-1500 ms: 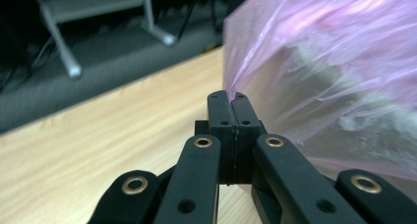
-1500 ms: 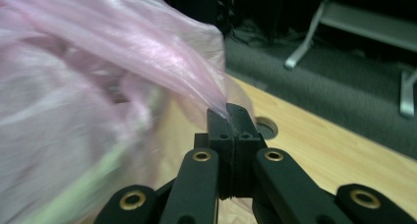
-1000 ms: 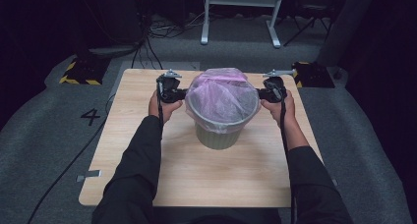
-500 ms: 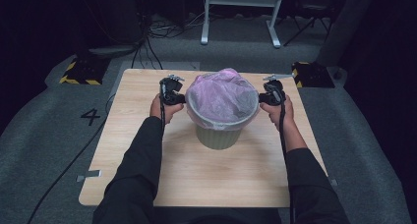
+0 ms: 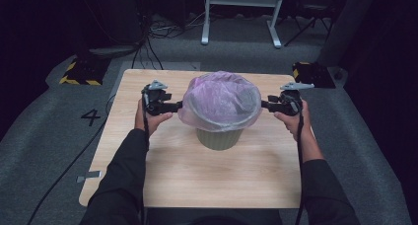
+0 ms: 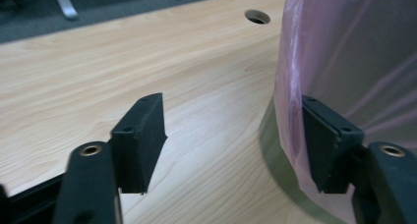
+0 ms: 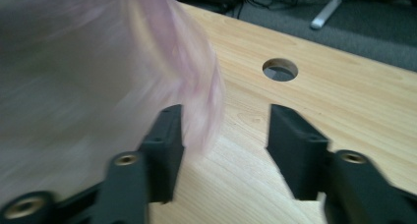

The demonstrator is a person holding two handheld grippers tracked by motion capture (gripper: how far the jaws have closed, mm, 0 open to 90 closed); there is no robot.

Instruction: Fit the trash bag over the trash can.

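Your left claw (image 5: 178, 105) and right claw (image 5: 264, 104) have both just been opening and now stand apart, gripping nothing. The olive bin (image 5: 219, 138) sits on the counter (image 5: 162, 175) between them, its pink bag (image 5: 220, 100) draped over the rim. The bag's film hangs beside one jaw of each claw.

Thin, glossy pink plastic bag (image 5: 220, 100) drapes beside the matt black fingers (image 6: 140, 135). Beneath them lies the smooth, pale wood-grain table (image 5: 148, 166).
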